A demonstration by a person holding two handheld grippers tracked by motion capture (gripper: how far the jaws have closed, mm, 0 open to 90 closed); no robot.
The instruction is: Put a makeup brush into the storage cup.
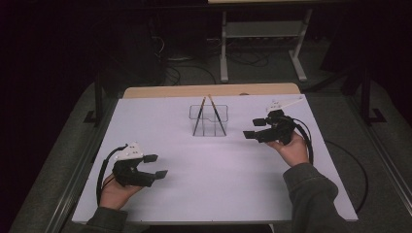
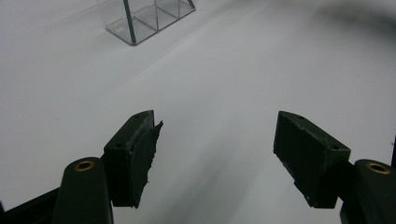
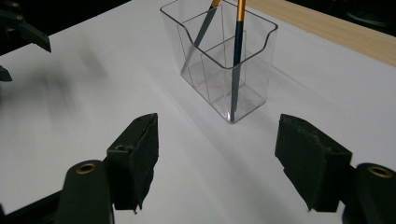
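A clear plastic holder [image 1: 209,120] is seen standing upright on the white table [image 1: 214,184], toward the far middle, nearer the right gripper [image 1: 254,128] than the left gripper [image 1: 156,165]. It is a box with see-through walls, split by thin partitions into compartments (the rim dips at one side in the right gripper view). Two pencils [image 1: 218,114] are leaned inside it, dark-bodied with orange-gold upper ends, crossing near their tops; they are set in separate compartments. No brand, label or writing can be read on the holder or the pencils. Both grippers are held wide apart at the jaws, with nothing between them, each hovering over bare table well apart from the holder.
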